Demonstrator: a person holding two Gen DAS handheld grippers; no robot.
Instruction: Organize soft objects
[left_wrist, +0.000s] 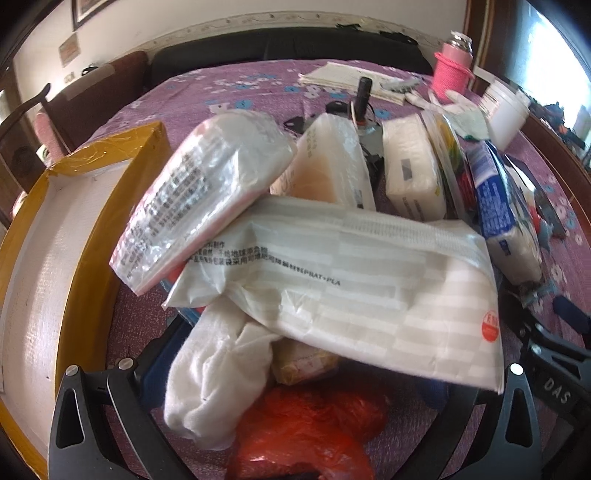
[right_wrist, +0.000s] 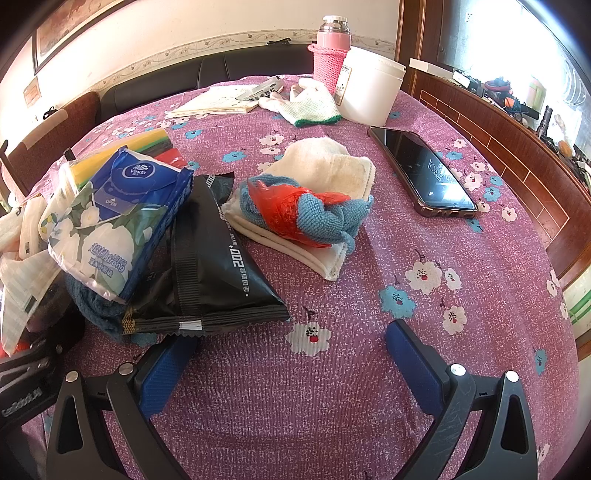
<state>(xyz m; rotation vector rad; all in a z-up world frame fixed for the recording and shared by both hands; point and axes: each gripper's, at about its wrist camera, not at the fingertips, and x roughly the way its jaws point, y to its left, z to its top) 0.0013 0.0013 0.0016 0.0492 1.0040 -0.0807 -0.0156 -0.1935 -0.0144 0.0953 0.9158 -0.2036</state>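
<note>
Nearest the left gripper (left_wrist: 291, 373), a red plastic bag (left_wrist: 306, 432) and one rolled white cloth (left_wrist: 218, 369) lie between its wide-spread fingers; whether they touch anything I cannot tell. Beyond, several tissue packs pile up; the foam box (left_wrist: 40, 266) at left looks empty. Right gripper (right_wrist: 291, 365): fingers wide, holding nothing, with one black pouch (right_wrist: 210, 266) just beyond it.

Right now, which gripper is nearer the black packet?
Right. Its gripper sits open just in front of the black packet; the left gripper is over the pile of packs further left.
</note>
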